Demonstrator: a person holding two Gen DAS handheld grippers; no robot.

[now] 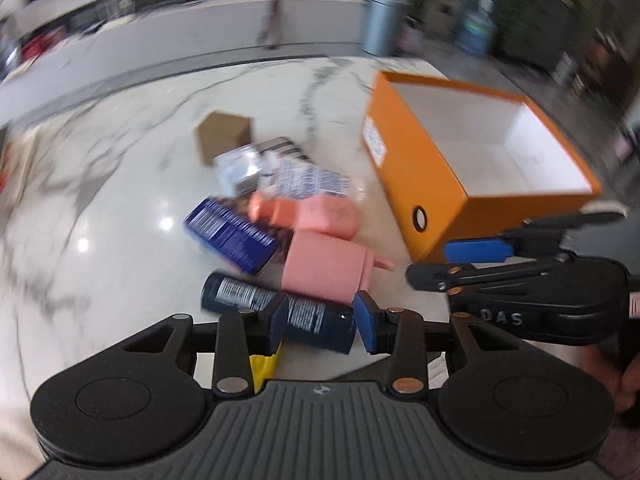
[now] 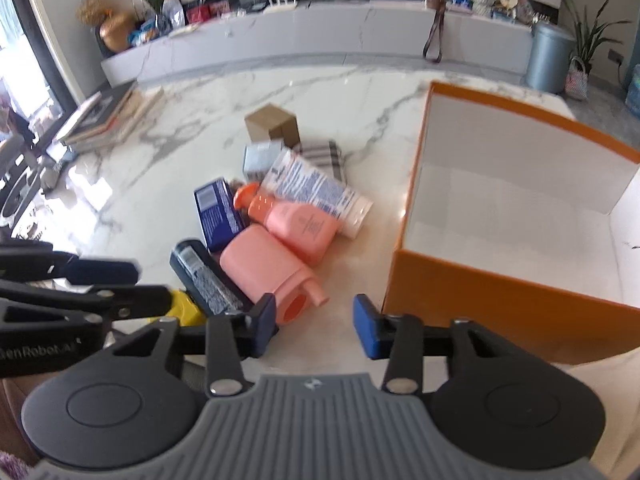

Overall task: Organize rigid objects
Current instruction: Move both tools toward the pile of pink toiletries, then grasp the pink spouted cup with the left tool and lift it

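On the table (image 2: 340, 92), at the right, an open shoebox (image 2: 500, 312); left of it and apart, a heap of containers, with a stack of books (image 2: 108, 116) well off at the far left edge. At the heap's far end a small cardboard box (image 2: 274, 122), before it a tube (image 2: 316, 192) touching a pump bottle (image 2: 296, 220), a carton (image 2: 218, 212) at that bottle's left. Nearest, a spouted bottle (image 2: 264, 268) with a spray can (image 2: 204, 272) against its left side.

Left claw (image 1: 320, 326) straddles dark navy cylindrical bottle (image 1: 276, 306) lying on white marble table (image 1: 120, 208); pad contact unclear. Pink plastic bottle (image 1: 324, 266) touches it. Open orange cardboard box (image 1: 472, 160) right.
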